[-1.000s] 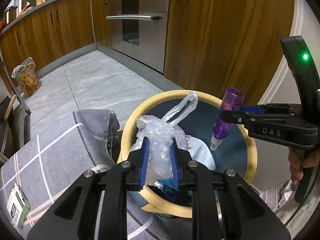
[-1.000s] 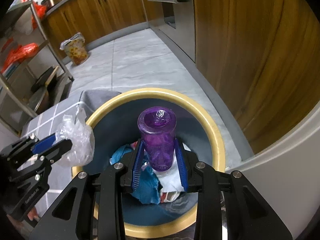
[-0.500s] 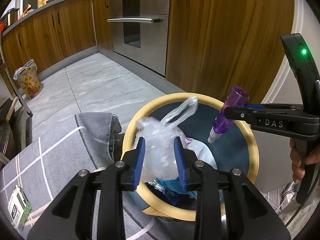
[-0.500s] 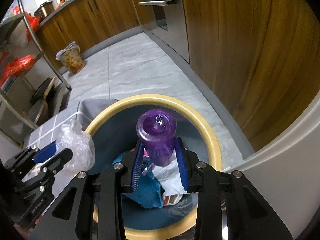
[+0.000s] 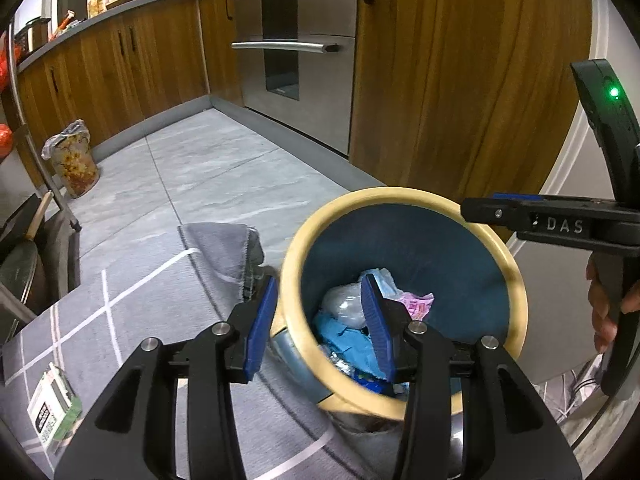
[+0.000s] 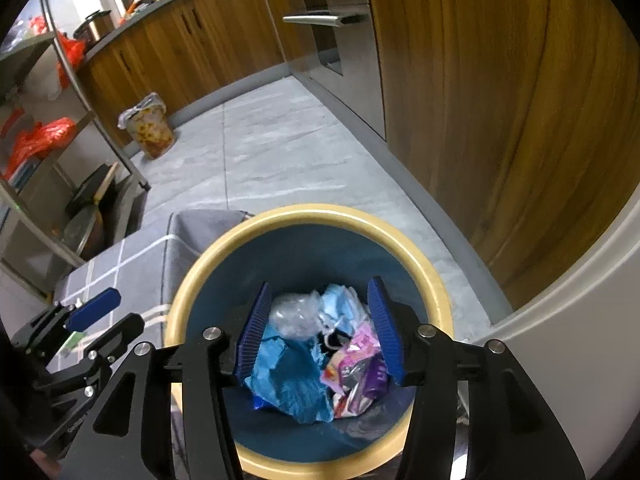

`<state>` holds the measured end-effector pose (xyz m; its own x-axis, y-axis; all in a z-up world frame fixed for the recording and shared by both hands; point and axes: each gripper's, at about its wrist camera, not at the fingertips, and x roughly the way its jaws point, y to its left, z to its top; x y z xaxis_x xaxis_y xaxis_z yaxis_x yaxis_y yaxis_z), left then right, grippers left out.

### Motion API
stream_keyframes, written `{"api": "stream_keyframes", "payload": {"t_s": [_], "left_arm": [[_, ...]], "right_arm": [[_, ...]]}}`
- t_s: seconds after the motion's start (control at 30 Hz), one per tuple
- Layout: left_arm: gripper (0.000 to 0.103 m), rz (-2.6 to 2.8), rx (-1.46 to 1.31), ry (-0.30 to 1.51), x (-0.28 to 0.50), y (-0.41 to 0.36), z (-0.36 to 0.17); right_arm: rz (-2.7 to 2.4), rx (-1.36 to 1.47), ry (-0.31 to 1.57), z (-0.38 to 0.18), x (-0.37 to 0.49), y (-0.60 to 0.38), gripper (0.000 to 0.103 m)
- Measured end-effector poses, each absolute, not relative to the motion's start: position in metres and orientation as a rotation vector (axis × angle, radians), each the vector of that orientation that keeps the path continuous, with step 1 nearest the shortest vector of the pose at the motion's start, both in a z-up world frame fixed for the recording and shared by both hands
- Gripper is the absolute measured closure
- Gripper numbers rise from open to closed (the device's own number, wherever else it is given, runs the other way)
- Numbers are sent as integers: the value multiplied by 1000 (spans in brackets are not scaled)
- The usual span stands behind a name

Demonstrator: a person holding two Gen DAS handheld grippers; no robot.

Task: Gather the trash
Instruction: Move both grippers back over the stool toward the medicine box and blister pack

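Both my left gripper (image 5: pixel 320 320) and right gripper (image 6: pixel 322 326) are spread wide, holding nothing — the clear plastic bag (image 6: pixel 294 314) lies among crumpled trash inside the yellow-rimmed bin (image 6: pixel 432 284), below them.

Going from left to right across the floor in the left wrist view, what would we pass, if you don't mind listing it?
small carton → floral bag → grey rug → trash bin → right gripper

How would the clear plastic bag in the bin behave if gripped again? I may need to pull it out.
The clear plastic bag looks crumpled and thin, so probably floppy and very light. Its glossy film may slip between the pads. It rests loosely on other trash in the bin, so it should lift freely.
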<state>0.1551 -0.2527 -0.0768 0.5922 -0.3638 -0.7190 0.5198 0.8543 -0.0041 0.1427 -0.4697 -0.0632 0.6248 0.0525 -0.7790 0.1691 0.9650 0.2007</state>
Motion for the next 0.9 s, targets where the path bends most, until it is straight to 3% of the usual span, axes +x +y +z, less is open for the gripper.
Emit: {"api": "stream_keyframes", "payload": {"t_s": [0.33, 0.47, 0.53, 0.67, 0.9], "left_arm": [[59, -464, 221, 747, 131, -206, -55], [49, -411, 220, 731, 118, -174, -47], [48, -386, 218, 733, 113, -159, -44], [37, -310, 206, 719, 103, -120, -37], [32, -189, 148, 698, 86, -47, -21]], "right_arm": [[-20, 222, 851, -36, 139, -426, 40], [22, 169, 841, -29, 136, -397, 25], [38, 141, 834, -25, 133, -381, 23], [65, 140, 817, -18, 126, -359, 14], [120, 132, 802, -8, 115, -310, 11]]}}
